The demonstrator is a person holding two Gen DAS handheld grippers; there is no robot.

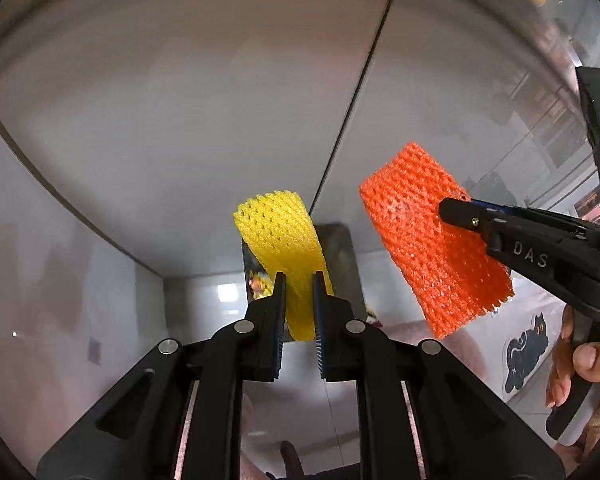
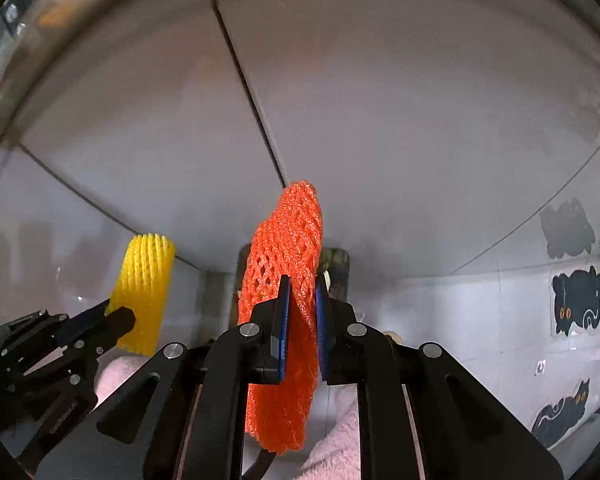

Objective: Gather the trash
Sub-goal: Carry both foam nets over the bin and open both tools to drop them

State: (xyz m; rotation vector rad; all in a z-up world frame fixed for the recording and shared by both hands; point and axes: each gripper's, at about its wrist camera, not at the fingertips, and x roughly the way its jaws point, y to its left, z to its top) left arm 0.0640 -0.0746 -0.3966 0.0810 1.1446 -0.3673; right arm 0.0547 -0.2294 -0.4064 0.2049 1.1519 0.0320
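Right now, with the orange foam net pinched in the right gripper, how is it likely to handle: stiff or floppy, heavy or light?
The orange foam net probably squashes easily: it narrows where the right gripper pinches it. It looks semi-floppy, since its free end stands up past the grip but curves. Its open mesh suggests it is very light, like the yellow foam net in the left gripper.

"DAS" in white letters, on the right hand-held gripper (image 1: pixel 456 210)

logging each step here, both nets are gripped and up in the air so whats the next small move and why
Probably carry both nets toward a bin without opening either gripper. The left gripper is clamped on the yellow foam net and the right gripper on the orange foam net; both hang clear of any surface, and no bin shows in either view.
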